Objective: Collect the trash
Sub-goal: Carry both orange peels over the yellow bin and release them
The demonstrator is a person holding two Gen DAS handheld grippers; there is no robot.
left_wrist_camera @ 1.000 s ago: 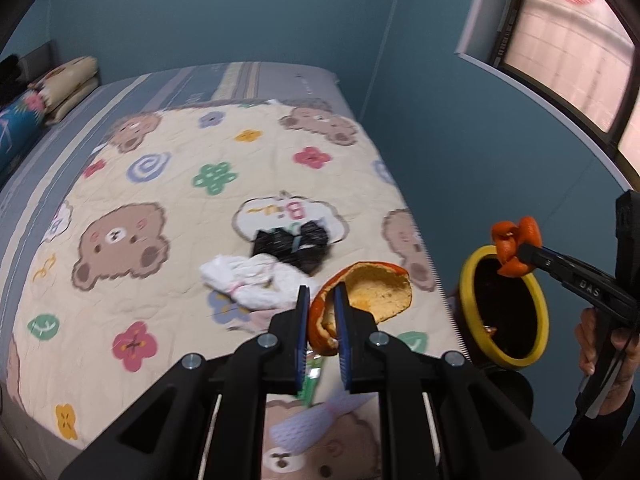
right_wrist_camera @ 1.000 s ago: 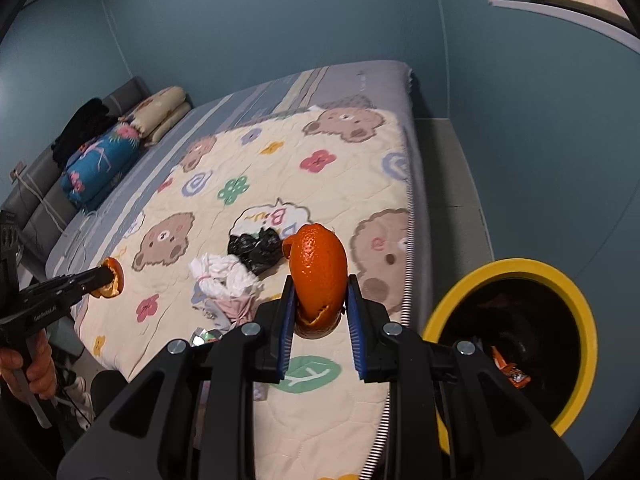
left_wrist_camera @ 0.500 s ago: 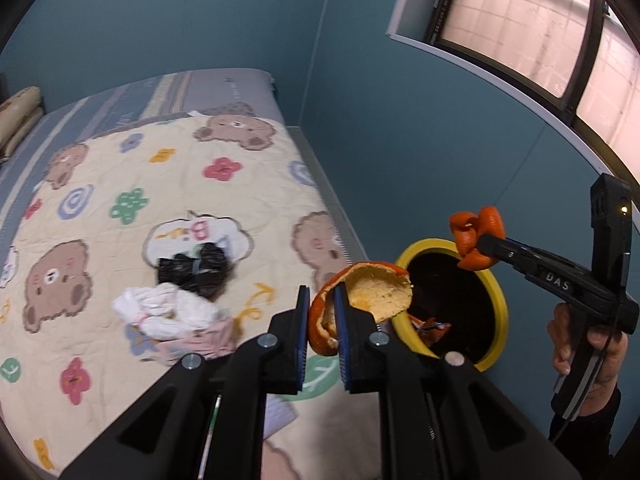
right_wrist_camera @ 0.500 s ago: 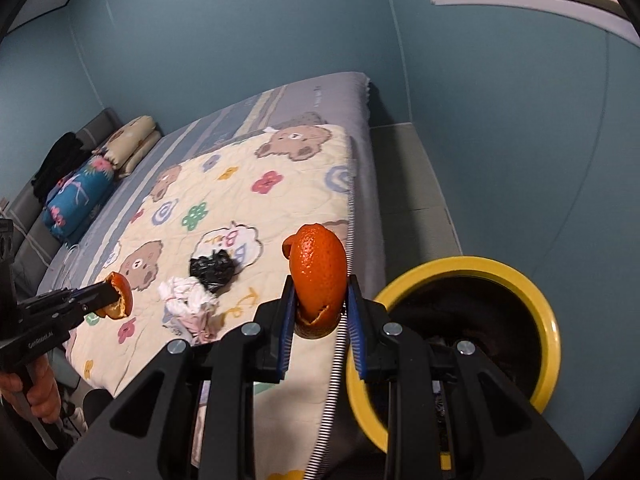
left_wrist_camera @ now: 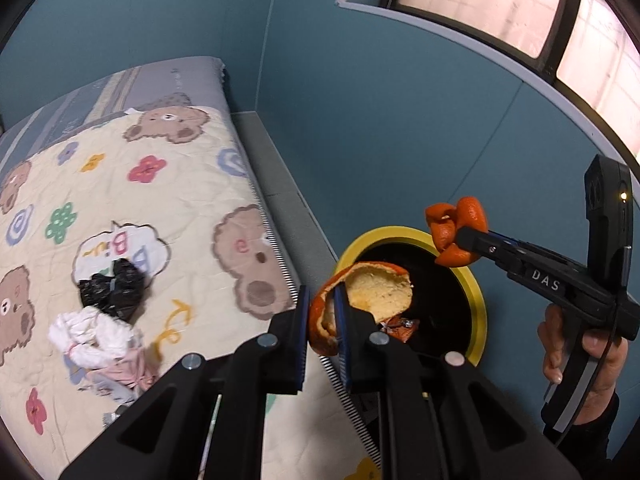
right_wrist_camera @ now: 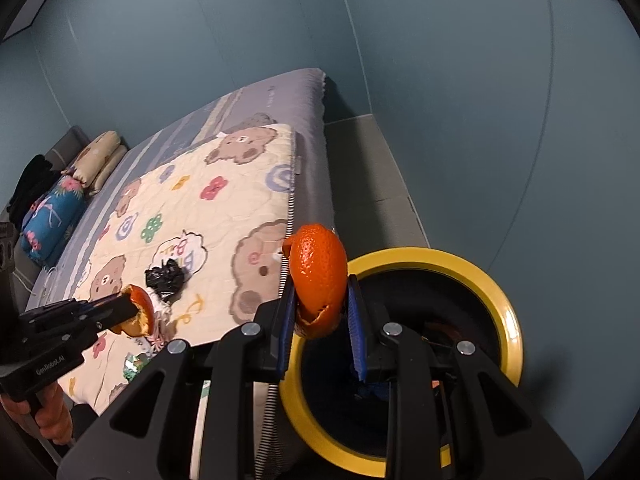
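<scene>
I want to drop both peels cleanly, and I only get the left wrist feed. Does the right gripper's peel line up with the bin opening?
Observer: In the right wrist view, the orange peel in the right gripper lines up with the bin's bed-side rim, not the opening's middle.
Operator: Any trash my own gripper hides?
Observer: Yes, a shiny crumpled wrapper lies on the quilt near its edge, close to the left gripper and its cupped peel.
Operator: Anything at the bed's head?
Observer: Pillows, one a blue floral pillow; no trash that I can make out.
</scene>
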